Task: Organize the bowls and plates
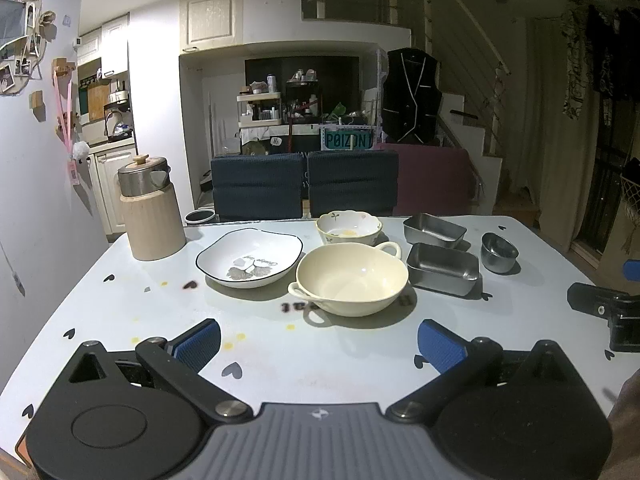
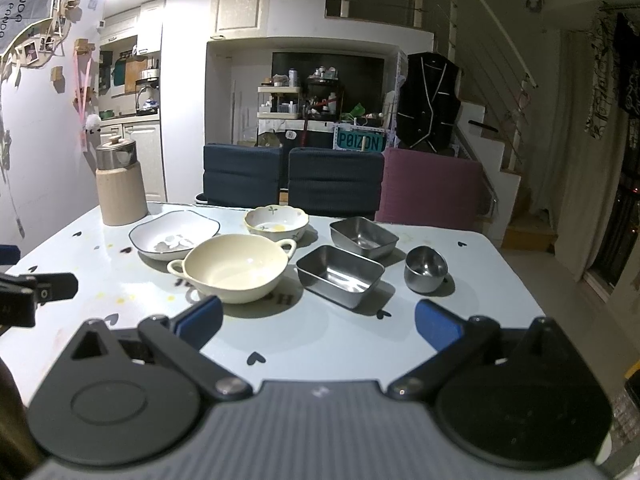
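1. Pale blue and dotted with small dark hearts, the table [image 1: 132,312] stands in a dim room; two dark blue chairs [image 1: 304,184] sit at its far edge, with a staircase and cluttered shelves behind them.
2. Nothing is stacked yet; the sorting looks to be at its start.
3. Left gripper [image 1: 318,344] hovers over the near edge, jaws spread, holding nothing; right gripper [image 2: 318,322] does the same beside it.
4. Cream bowl [image 1: 352,278] with two handles sits nearest, mid-table; white plate [image 1: 249,258] lies just to its left; flowered bowl [image 1: 349,227] sits behind it, toward the far edge.
5. Two steel trays [image 2: 340,276] and a steel cup [image 2: 425,269] stand toward the right edge; a beige jug [image 1: 151,212] stands at the far left corner.
6. Next move probably calls for reaching forward and closing on a rim, likely the cream bowl's; glazed rims may slip.
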Motion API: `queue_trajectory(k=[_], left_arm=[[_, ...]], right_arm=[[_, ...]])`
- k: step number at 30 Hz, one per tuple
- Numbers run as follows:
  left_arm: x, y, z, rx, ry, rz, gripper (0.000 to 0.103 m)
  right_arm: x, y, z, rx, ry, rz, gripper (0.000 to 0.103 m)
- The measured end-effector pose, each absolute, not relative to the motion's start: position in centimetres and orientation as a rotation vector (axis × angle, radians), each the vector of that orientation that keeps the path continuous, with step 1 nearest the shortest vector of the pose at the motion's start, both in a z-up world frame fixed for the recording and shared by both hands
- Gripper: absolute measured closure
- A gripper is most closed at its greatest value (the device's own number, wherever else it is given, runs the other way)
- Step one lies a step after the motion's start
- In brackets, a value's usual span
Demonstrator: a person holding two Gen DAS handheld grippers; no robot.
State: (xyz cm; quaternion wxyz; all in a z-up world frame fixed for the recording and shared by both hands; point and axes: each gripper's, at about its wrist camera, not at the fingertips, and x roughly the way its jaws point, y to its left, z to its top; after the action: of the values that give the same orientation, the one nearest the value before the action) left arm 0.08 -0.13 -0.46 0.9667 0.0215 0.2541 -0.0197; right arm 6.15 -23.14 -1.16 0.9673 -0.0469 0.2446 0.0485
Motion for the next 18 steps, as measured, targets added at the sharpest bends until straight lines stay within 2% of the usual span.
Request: queue_trajectory(k=[18], left_arm=[[0.11, -0.13, -0.5, 0.039, 0.515, -0.044, 0.0]], right_arm=[[6.18, -23.07, -1.15, -0.098, 0.497, 0.104, 0.0]])
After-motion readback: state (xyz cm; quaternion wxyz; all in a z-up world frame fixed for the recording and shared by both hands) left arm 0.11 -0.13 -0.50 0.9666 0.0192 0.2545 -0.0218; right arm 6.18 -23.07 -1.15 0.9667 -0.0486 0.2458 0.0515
